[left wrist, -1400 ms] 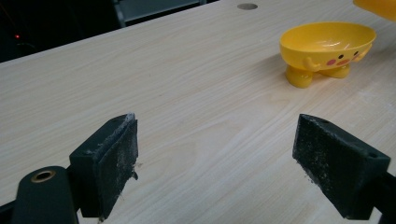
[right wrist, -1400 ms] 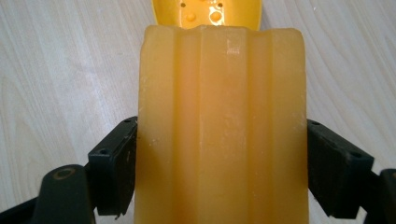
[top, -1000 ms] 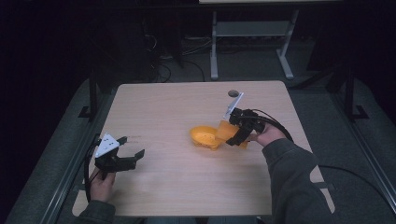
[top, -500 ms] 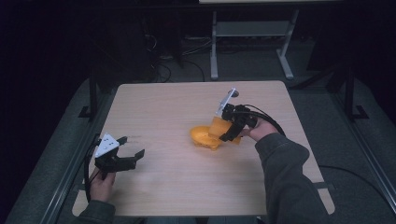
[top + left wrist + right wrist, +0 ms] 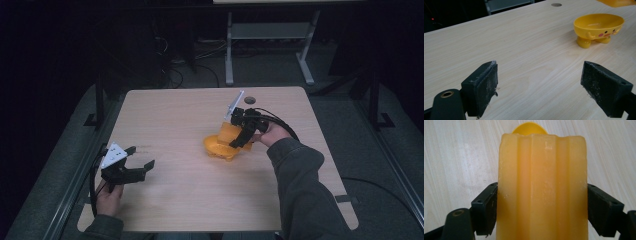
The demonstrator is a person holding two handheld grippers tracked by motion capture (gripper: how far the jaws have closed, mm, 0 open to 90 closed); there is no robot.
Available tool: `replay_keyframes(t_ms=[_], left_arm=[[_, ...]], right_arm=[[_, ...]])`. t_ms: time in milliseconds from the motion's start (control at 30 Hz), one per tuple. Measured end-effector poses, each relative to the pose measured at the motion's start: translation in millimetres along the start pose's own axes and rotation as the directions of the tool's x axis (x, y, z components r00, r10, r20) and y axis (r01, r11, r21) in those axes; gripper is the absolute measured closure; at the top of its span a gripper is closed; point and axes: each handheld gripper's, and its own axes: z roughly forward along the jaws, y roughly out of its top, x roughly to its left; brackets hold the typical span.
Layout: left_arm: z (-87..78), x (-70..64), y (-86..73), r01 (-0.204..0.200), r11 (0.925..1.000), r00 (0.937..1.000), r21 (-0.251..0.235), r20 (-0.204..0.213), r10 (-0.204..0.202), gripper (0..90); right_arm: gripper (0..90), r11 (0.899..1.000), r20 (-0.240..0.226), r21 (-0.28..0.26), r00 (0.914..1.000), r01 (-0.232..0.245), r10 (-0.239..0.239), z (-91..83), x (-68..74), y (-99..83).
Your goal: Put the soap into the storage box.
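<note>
From the high view, my right claw (image 5: 239, 141) hangs above the middle of the worktop (image 5: 175, 115), tilted down toward me, its jaws pressed on an orange block (image 5: 228, 132) that it holds just over a yellow bowl (image 5: 219, 149); from here I cannot tell whether block and bowl touch. My right hand (image 5: 272, 134) is wrapped around the grip, my grey sleeve (image 5: 300, 185) running back toward the near edge, and a black cable (image 5: 280, 122) loops out behind the claw. My left claw (image 5: 142, 161) sits well apart from all that, low over the worktop near its left edge, jaws spread wide with nothing between them, my left hand (image 5: 109, 196) behind it and the grey three-cornered plate (image 5: 113, 155) on top. In the left gripper view, my left claw (image 5: 539, 82) has its two black jaws standing far apart over bare pale wood, and the yellow bowl (image 5: 598, 27) stands farther off at the upper right on little stubby feet, a face with pink cheeks on its side; a sliver of the orange block (image 5: 616, 2) shows above it at the top edge. In the right gripper view, my right claw (image 5: 541, 205) grips the orange block (image 5: 541, 187) by its two long sides, the ribbed, waxy face toward the camera, and the rim of the yellow bowl (image 5: 529, 128) peeks out just beyond the block's far end, against the wood.
</note>
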Motion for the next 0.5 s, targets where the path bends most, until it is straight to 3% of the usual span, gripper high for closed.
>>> replay_keyframes(t_ms=[500], left_arm=[[-0.1,0.2,0.0,0.0,1.0,1.0,0.0,0.001,0.0,13.4]], right_arm=[[20.6,1.0,-0.005,-0.008,0.9996,0.027,-0.027,2.7,-1.1,13.4]])
